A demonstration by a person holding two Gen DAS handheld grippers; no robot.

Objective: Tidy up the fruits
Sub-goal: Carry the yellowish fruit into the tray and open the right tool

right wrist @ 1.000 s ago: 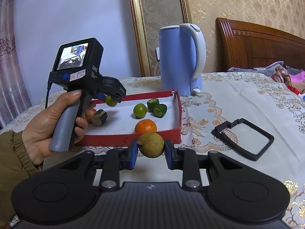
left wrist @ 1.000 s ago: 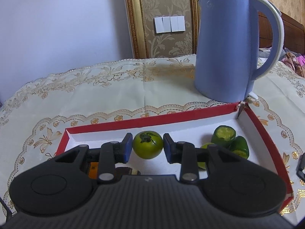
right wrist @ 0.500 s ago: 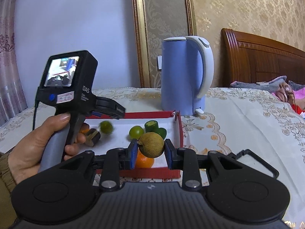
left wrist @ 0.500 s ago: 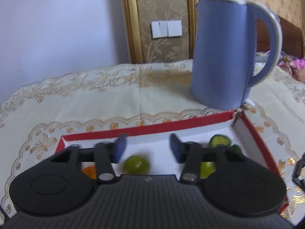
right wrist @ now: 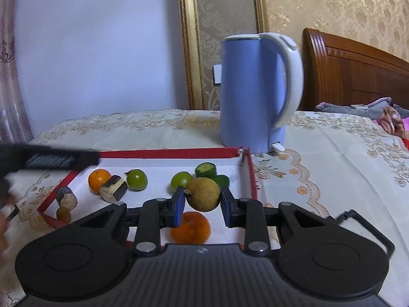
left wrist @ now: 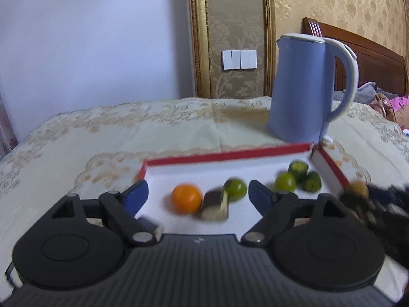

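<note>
Now the left tongs [left wrist: 196, 195] stand wide apart and empty, pulled back from the red-rimmed tray [right wrist: 168, 153]; a second ago they were clamped on a green tomato [right wrist: 137, 179], which now lies on the white tray floor beside an orange [right wrist: 99, 180] and a dark cut piece [right wrist: 113, 188]. That fruit counts as delivered, by my reading, and the left hand is free for the next one. Further right in the tray sit another green fruit [right wrist: 181, 179] and two cut green pieces [right wrist: 205, 170] near the far corner. The right tongs [right wrist: 202, 203] are clamped on a brown round fruit [right wrist: 203, 194], which has travelled from outside the near rim to above the tray, over a second orange [right wrist: 190, 227]. Its release looks like the step in hand. Behind the tray stands a blue kettle [right wrist: 251, 94] on the table [right wrist: 332, 168]. No readable brand or writing shows anywhere in these views.
</note>
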